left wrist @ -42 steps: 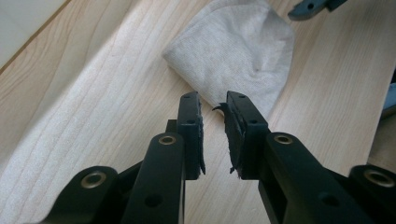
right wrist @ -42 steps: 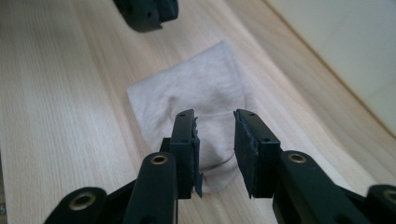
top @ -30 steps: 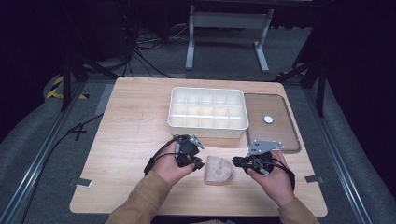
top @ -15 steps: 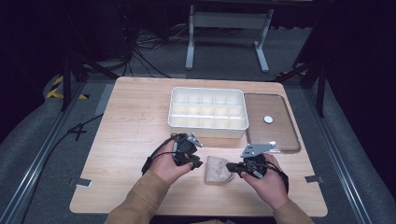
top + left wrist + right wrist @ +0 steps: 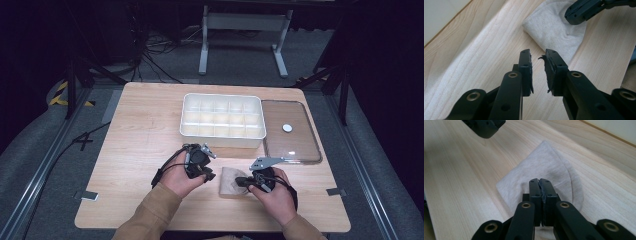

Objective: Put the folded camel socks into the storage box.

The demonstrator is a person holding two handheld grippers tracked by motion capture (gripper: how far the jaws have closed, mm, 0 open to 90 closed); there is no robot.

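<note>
High view shows my right tongs (image 5: 243,181) have moved in onto the grey cloth (image 5: 231,180), closed over it, while my left tongs (image 5: 207,175) wait open beside it.

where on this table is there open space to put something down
Free: the whole left side of the table, left of the white divided tray, and the far strip behind it. Crowded: the near middle, where both grippers meet at the folded cloth, and beside the clear lid.

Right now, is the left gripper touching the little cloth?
Apart. In the left gripper view, the left gripper is open over bare table, with wood showing between its tips and the cloth.
</note>
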